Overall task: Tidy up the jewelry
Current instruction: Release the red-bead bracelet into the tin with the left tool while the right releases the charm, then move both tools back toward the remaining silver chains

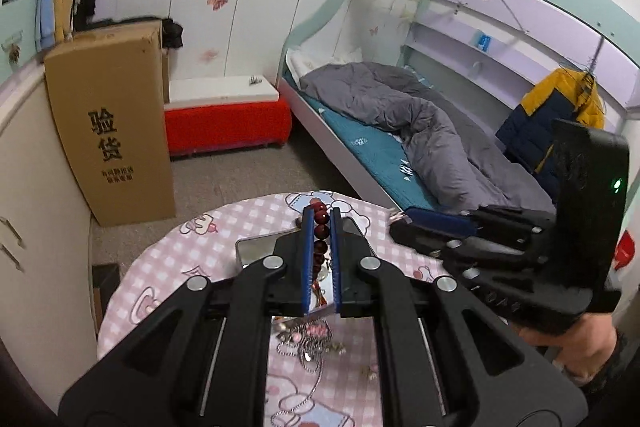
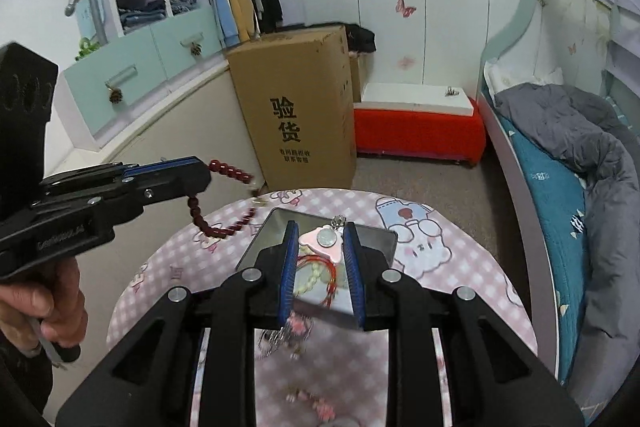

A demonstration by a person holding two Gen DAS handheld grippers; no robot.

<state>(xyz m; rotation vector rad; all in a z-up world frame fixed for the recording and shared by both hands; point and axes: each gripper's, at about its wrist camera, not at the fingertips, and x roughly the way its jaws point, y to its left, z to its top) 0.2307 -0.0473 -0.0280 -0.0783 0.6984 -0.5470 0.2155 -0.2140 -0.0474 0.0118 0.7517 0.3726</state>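
Observation:
My left gripper is shut on a dark red bead bracelet and holds it above the round table. In the right wrist view the left gripper shows at the left with the bead bracelet hanging in a loop from it. My right gripper is open above a metal tray. The tray holds a pink piece with a round silver face, a red cord and pale beads. Silver chains with pink charms lie on the table near me.
The round table has a pink checked cloth. A tall cardboard box and a red storage bench stand behind it. A bed with a grey quilt is at the right. My right gripper also shows in the left wrist view.

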